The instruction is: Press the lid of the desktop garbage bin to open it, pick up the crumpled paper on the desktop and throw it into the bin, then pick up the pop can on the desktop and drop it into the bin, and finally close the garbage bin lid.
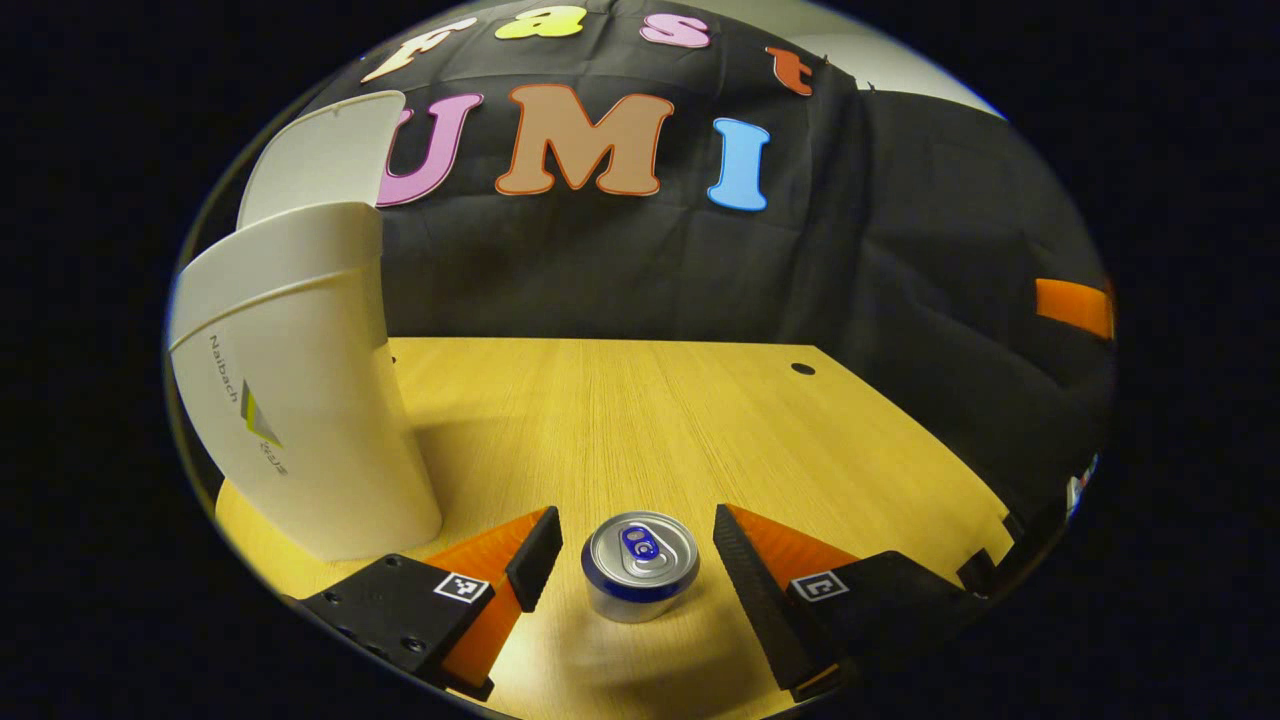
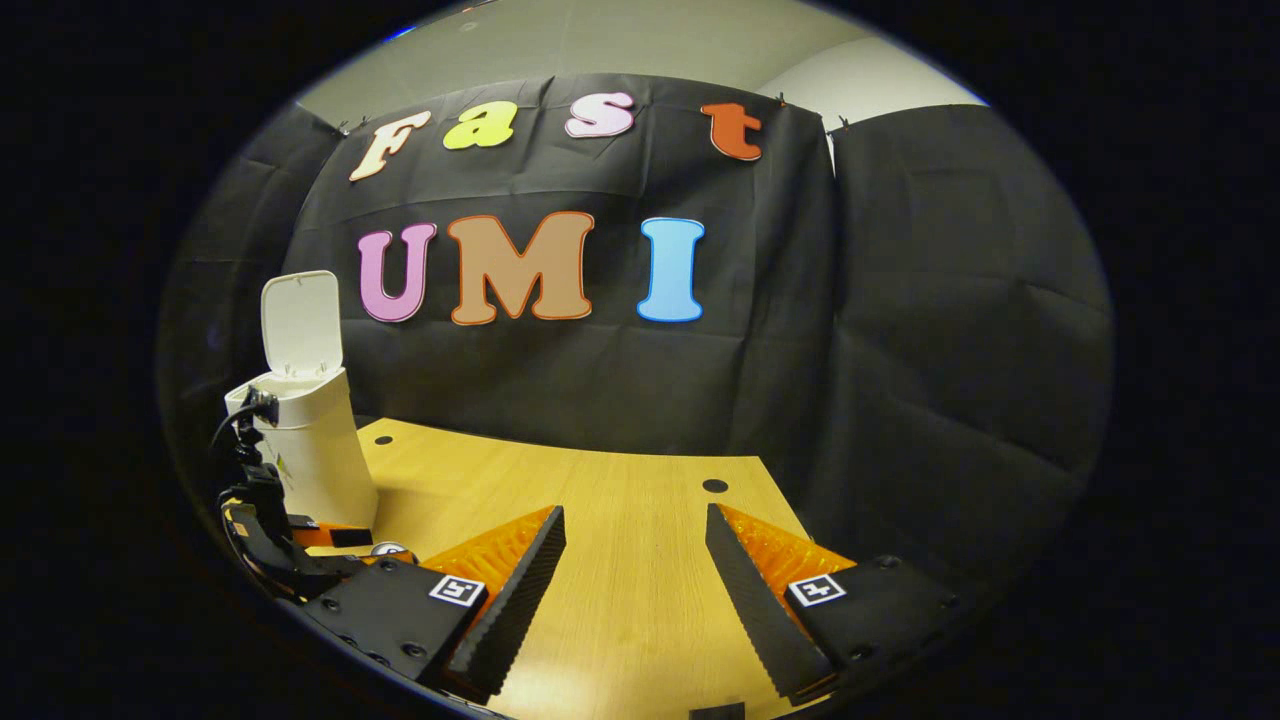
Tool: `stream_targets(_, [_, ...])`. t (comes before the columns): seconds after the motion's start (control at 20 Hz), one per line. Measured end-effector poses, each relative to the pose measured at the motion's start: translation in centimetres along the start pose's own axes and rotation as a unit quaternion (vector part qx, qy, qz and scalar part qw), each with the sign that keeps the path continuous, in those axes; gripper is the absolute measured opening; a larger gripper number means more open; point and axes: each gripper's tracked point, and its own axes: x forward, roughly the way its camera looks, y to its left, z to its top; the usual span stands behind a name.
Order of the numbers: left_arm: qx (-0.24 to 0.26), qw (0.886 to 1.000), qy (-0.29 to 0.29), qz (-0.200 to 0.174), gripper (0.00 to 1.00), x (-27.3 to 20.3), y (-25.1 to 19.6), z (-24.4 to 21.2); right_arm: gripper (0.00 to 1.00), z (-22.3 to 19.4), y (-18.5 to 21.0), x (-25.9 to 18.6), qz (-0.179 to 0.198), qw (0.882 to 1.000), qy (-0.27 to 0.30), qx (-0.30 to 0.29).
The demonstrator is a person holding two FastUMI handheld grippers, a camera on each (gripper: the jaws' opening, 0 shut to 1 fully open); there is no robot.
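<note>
Aluminium pop can stands between spread left tongs, untouched

Count, left gripper view: one can, upright, at 6 o'clock on the table. One bin at 9 o'clock, with one lid, raised. One hole in the tabletop at 2 o'clock from the can.

Count, right gripper view: one bin at 9 o'clock, one lid up. Two holes in the table: one near centre, one beside the bin. Two tools: right tool at 6 o'clock, left tool at 8 o'clock.
</note>
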Motion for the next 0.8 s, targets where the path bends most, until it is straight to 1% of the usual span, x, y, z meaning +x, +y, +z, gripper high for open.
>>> stream_targets(0.25, [0.010, 1.000, 0.029, 0.002, 0.93, 1.5, 0.2, -2.4, 0.94, -0.8, -0.8, -0.3, -0.008, 1.000, 0.014, -0.006])
stream_targets(0.4, [0.012, 0.999, 0.035, -0.010, 0.93, 2.0, -0.2, -3.0, 0.94, -1.1, -0.7, -0.7, -0.008, 1.000, 0.019, -0.010])
stream_targets(0.45, [0.013, 0.999, 0.032, -0.015, 0.83, 1.9, -0.4, -3.1, 0.94, -1.0, -0.6, -0.8, -0.008, 1.000, 0.018, -0.011])
stream_targets(0.5, [0.015, 0.999, 0.028, -0.020, 0.81, 1.9, -0.5, -3.1, 0.94, -0.9, -0.6, -0.8, -0.007, 1.000, 0.016, -0.012])
stream_targets(0.65, [0.016, 1.000, 0.019, -0.019, 0.77, 1.6, -0.3, -3.1, 0.94, -0.9, -0.1, -1.0, 0.001, 1.000, 0.018, -0.013])
stream_targets(0.8, [0.012, 1.000, -0.015, -0.024, 0.78, 0.4, -0.4, -0.2, 0.94, -0.7, 0.6, -1.3, 0.011, 1.000, 0.013, -0.017])
